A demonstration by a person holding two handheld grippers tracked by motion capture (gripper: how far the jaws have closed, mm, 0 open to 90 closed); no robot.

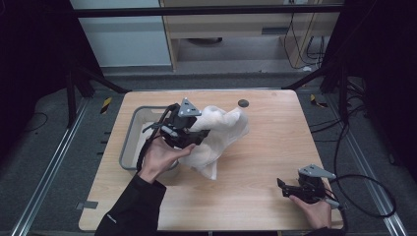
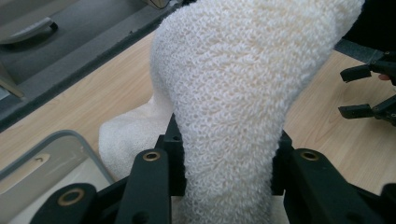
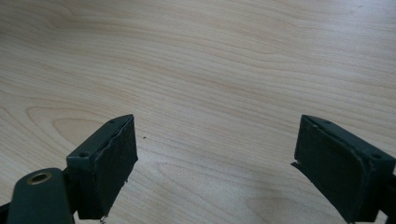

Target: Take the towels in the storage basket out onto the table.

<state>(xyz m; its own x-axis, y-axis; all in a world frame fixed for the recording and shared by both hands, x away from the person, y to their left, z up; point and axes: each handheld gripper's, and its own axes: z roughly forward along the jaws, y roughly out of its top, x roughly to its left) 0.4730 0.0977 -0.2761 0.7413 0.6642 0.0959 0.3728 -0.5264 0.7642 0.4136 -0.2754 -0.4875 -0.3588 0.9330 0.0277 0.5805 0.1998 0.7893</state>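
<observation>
**A:** What step is under way here?

**B:** In the high view, left of the frame's centre, the left gripper (image 1: 200,133) has its jaws clamped on a white towel (image 1: 219,140). The towel is lifted in a bunched heap over the wooden surface (image 1: 265,157), its lower folds appearing to touch the wood. A grey bin (image 1: 129,142) stands just beside it at the left. I judge the towel is being carried between bin and surface; which way, I cannot tell.

**A:** And the other hand?

**B:** The right gripper (image 1: 281,187) rests at the lower right of the frame, well apart from the towel. Its jaws stand spread wide with only bare wood between them.

**A:** What does the next move call for?

**B:** Probably setting the towel down flat, then bringing the right gripper across to take a free edge or corner.

**A:** Any writing to read?

**B:** A small pale mark sits on the person's dark sleeve (image 1: 133,206), too small to read. No brand or label is legible elsewhere.
</observation>
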